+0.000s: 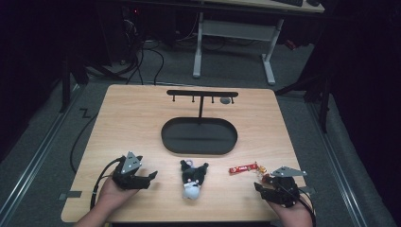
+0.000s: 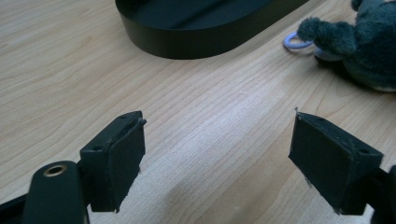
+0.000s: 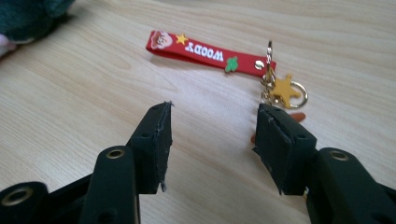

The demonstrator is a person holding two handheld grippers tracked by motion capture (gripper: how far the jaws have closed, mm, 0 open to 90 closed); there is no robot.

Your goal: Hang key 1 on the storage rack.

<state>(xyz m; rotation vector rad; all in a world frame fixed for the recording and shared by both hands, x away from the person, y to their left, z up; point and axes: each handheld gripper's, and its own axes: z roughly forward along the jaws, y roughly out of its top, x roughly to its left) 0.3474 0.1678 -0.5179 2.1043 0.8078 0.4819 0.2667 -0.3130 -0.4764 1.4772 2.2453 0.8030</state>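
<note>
A black and white plush keychain (image 1: 193, 177) lies near the table's front edge, its lilac ring (image 2: 297, 42) toward the stand. To its right lies a red strap keychain (image 1: 243, 168) with a gold star charm (image 3: 285, 89). My left gripper (image 1: 146, 177) rests left of the plush, open, with bare wood between its jaws (image 2: 217, 123). My right gripper (image 1: 261, 183) sits at the front right, open, its jaws (image 3: 212, 109) just short of the red strap (image 3: 201, 50). One pad is close beside the star charm, and nothing is between the pads.
A black stand with an oval base (image 1: 163, 135) and a hook bar (image 1: 202, 93) occupies the table's middle. A small grey item (image 1: 226, 100) hangs at the bar's right end. The base's wall (image 2: 187, 42) is close ahead of my left gripper. Bare wood (image 1: 132, 123) lies to the left.
</note>
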